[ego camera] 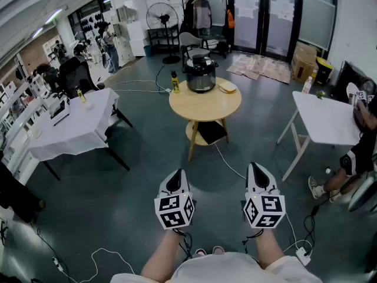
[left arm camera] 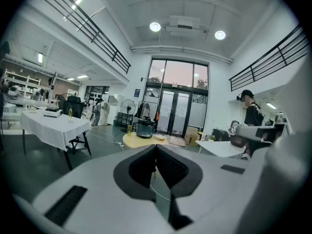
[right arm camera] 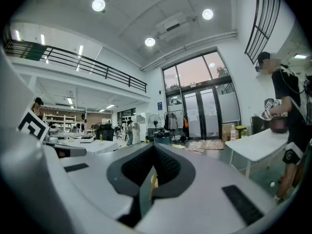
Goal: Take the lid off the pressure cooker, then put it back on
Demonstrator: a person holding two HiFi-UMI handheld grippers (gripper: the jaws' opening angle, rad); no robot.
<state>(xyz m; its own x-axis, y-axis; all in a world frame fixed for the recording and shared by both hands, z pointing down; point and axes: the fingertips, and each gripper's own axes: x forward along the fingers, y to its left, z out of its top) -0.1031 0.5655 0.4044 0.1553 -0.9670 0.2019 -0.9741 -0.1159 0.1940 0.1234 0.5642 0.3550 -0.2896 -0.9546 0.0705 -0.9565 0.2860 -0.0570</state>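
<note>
Pressure cooker (ego camera: pixel 201 75): stands on the round wooden counter (ego camera: pixel 206 106), close to its far edge and a little left of the middle.
Lid (ego camera: pixel 199 61): sits on top of the cooker, not lifted.
Yellow bottle (ego camera: pixel 175 82): upright at the counter's left edge, just beside the cooker and apart from it.
Pale dish (ego camera: pixel 227 87): at the counter's far right edge, near the cooker, not touching it.
Lower shelf (ego camera: pixel 197 135): under the counter top, with a dark flat thing lying on it.
White cable (ego camera: pixel 231 163): runs over the floor from under the counter toward the person.
Left claw (ego camera: pixel 178 174): held over the floor well short of the counter and aimed toward it; jaws pressed together with nothing between them.
Right claw (ego camera: pixel 255 168): level with the left one and well apart from it, also aimed toward the counter; jaws pressed together at the tips, pinching nothing.
Forearms: both bare, reaching in from the bottom edge of the head view.
Left side: a counter under a white cloth (ego camera: pixel 76 125), with small items on it.
Right side: a bare white counter (ego camera: pixel 327 121), with a seated person (ego camera: pixel 360 149) at its far corner.
Behind: a standing fan (ego camera: pixel 161 15) and flattened cardboard (ego camera: pixel 265 68) on the floor by the glass doors.
</note>
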